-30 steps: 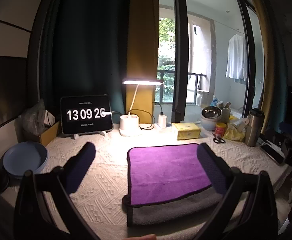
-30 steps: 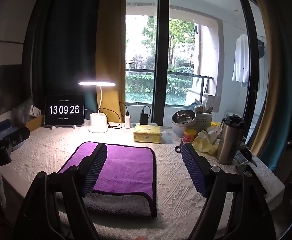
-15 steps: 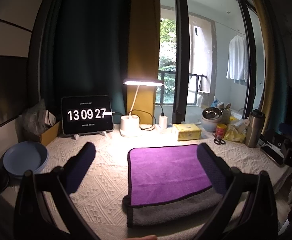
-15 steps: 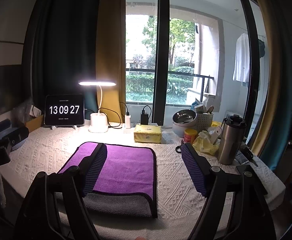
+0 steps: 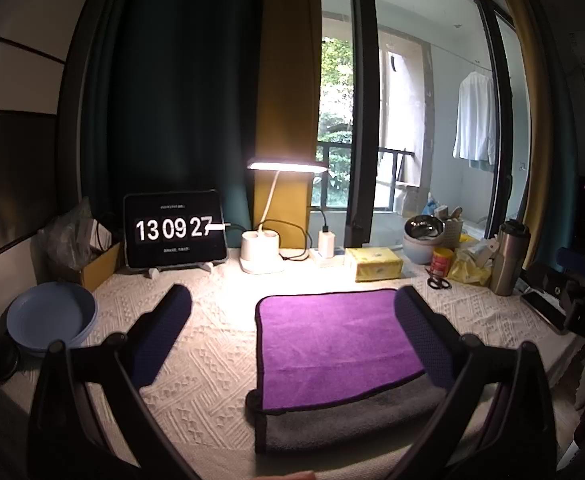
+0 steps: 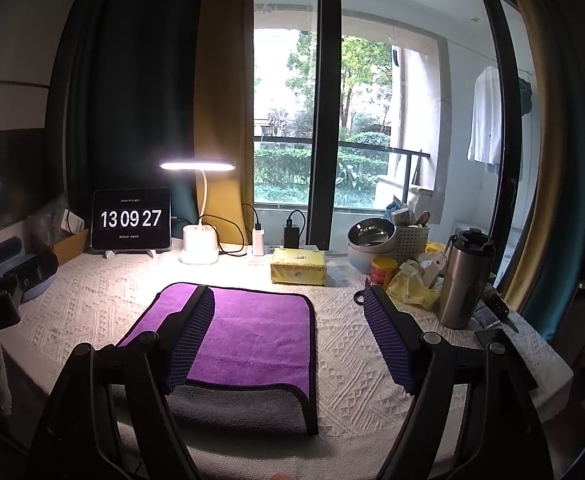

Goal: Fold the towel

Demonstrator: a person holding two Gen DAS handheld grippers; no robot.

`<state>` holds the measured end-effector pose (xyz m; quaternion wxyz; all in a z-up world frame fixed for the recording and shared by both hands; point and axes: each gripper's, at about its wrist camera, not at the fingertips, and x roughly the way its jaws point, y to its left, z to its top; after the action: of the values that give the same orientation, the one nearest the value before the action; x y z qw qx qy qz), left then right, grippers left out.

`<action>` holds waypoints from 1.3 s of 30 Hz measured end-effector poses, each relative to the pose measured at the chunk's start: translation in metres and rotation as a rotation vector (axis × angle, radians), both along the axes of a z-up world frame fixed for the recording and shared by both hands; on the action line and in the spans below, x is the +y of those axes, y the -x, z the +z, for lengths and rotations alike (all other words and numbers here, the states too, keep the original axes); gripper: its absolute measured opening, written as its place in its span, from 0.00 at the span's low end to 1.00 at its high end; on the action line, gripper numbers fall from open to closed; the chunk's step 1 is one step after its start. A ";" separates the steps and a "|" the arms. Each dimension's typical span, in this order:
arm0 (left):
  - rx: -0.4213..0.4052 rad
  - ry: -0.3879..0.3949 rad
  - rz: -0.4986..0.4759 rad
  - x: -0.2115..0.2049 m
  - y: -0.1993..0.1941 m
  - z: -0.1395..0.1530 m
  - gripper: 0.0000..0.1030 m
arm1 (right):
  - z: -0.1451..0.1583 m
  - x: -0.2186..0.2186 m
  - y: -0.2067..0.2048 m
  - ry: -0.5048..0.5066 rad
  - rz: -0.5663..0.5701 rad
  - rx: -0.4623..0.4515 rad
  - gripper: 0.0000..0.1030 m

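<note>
One towel [image 5: 332, 340] lies folded near the front edge of the table [image 5: 212, 352], purple layer on top, a grey layer showing in a strip along its near side. Its black-piped edges sit flat; the near left corner bulges slightly. Bare white cloth lies open to the left of the towel, as far as the blue plates [image 5: 50, 318], and to its right in the right wrist view, up to the steel flask [image 6: 462, 280]. Beyond the far edge stand a yellow box [image 5: 373, 264], one lit lamp [image 5: 266, 216] and one tablet [image 5: 175, 230] reading 13 09 27.

The left gripper [image 5: 292, 320] hovers above the table's near edge, aimed forward, its jaws spread wide and holding nothing; one finger is over bare cloth, the other over the towel's right side. The right gripper [image 6: 288, 320] is likewise level and spread, empty, its left finger over the towel's left part and its right finger over bare cloth. Two grippers, four pads, none touching the towel as far as can be seen.
</note>
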<state>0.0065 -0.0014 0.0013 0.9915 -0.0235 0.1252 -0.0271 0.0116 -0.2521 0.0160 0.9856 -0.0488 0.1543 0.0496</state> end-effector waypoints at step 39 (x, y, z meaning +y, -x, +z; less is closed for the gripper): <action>0.048 0.012 -0.006 -0.001 -0.010 -0.014 0.99 | -0.009 0.000 -0.012 -0.006 -0.002 0.032 0.78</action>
<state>0.0164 -0.0029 -0.0123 0.9879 -0.0296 0.1490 -0.0304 0.0232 -0.2523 0.0073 0.9832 -0.0446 0.1700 0.0498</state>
